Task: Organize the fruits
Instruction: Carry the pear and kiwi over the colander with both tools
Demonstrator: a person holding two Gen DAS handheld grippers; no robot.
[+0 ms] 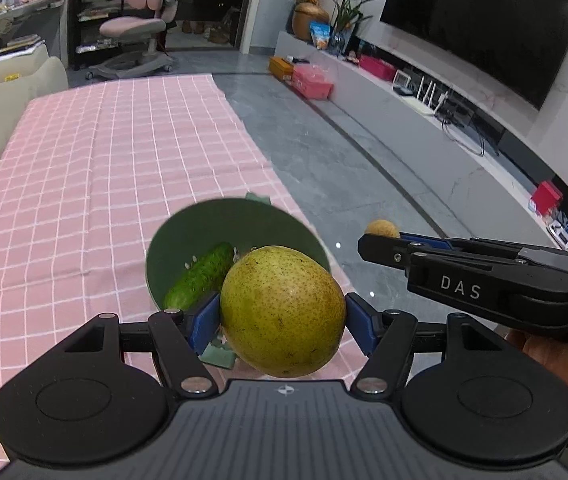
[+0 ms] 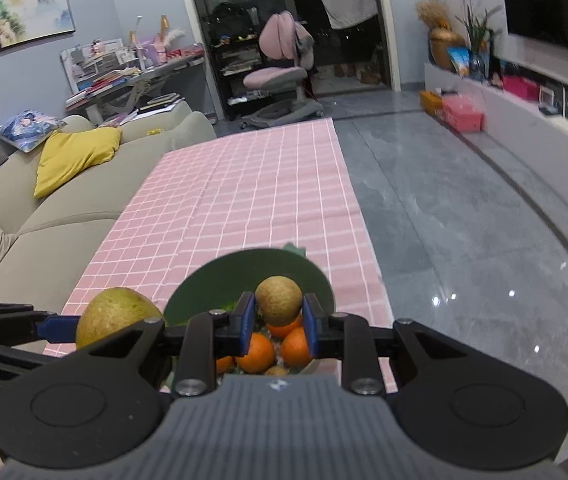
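Both tongs are carrying fruit above the green bowl (image 1: 239,220), which is sitting on the pink checked tablecloth (image 1: 83,168) near the cloth's floor-side edge. Taking that bowl as the landmark: the left gripper (image 1: 282,314) is pinching a large yellow-green pear (image 1: 281,310) between its blue pads (image 1: 205,322), one pad pressing on each side of the fruit, and the pear is hanging just on the near side of the bowl, covering part of its rim in the left wrist view. The right gripper (image 2: 277,320) is clamping a small round brownish fruit (image 2: 278,300) between its own blue pads (image 2: 245,322), and that fruit is hovering over the bowl's opening.

Inside the bowl a dark green cucumber (image 1: 199,276) is lying slanted against the wall on the sofa side. Several oranges (image 2: 257,352) are showing directly beneath the right gripper, seen through the gap between its fingers; whether they are lying in this same bowl or in something nearer cannot be told from these views. A pale green tab (image 1: 257,199) is sticking out at the bowl's far rim.

Beyond the bowl the tablecloth is stretching away toward a pink desk chair (image 2: 279,64). To the bowl's left a beige sofa (image 2: 43,216) with a yellow cushion (image 2: 75,156) is running along the table. To the bowl's right glossy grey floor (image 2: 464,240) is spreading toward a low white ledge under a wall television (image 1: 484,20).
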